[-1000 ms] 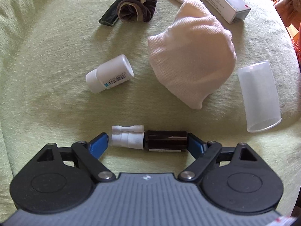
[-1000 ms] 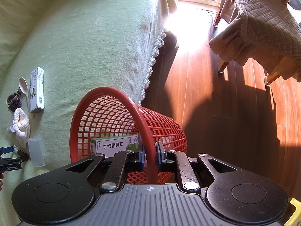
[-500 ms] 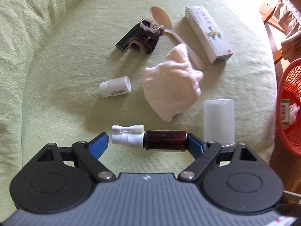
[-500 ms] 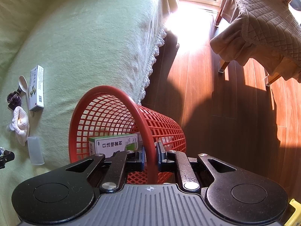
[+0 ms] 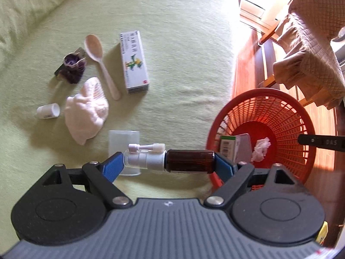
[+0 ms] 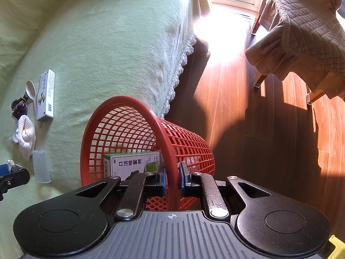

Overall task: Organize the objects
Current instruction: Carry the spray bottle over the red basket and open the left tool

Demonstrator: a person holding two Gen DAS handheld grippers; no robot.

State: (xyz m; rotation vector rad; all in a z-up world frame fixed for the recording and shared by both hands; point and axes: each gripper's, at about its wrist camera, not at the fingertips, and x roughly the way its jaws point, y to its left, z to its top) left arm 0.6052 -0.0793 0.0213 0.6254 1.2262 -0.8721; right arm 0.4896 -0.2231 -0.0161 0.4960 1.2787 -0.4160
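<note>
Above the bed's (image 5: 172,43) edge, my left gripper (image 5: 169,166) holds the spray bottle (image 5: 172,161) lengthwise between its wide pads, beside the red basket (image 5: 286,116). My right gripper (image 6: 172,179) is closed tight on the basket rim (image 6: 159,129). Inside lie a box (image 6: 131,164) and a tissue (image 5: 261,149).

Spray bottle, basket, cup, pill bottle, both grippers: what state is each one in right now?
Spray bottle: held lengthwise, lifted off the bed.
Left gripper: shut on the spray bottle.
Right gripper: shut on the basket rim.
Red basket: tilted, holding a box and crumpled tissue.
Clear cup: lying on its side.
White pill bottle: lying down, capped.
</note>
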